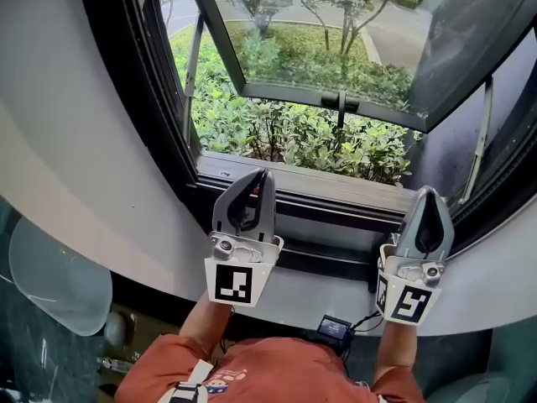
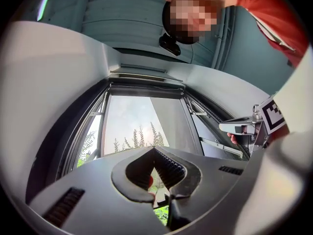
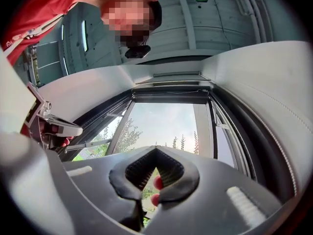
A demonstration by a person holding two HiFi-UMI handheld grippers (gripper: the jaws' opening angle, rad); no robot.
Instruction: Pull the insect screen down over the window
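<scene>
The window opening [image 1: 319, 141] lies ahead of me, with no screen across it. In the left gripper view a dark bar [image 2: 145, 77] runs along the top of the frame, and the right gripper view shows this bar [image 3: 173, 86] too; whether it holds the rolled screen I cannot tell. My left gripper [image 1: 264, 175] points at the sill [image 1: 310, 187], shut with nothing between its jaws. My right gripper [image 1: 426, 193] is also shut and empty, near the frame's right lower corner. Both gripper views look up through the opening past their closed jaws.
The glass sash [image 1: 336, 40] is swung outward, with a black handle [image 1: 340, 103] on its lower rail and a metal stay [image 1: 480, 141] at the right. Green bushes fill the ground outside. A curved white wall [image 1: 75, 141] surrounds the frame. A small black device [image 1: 334, 327] with a cable sits below the sill.
</scene>
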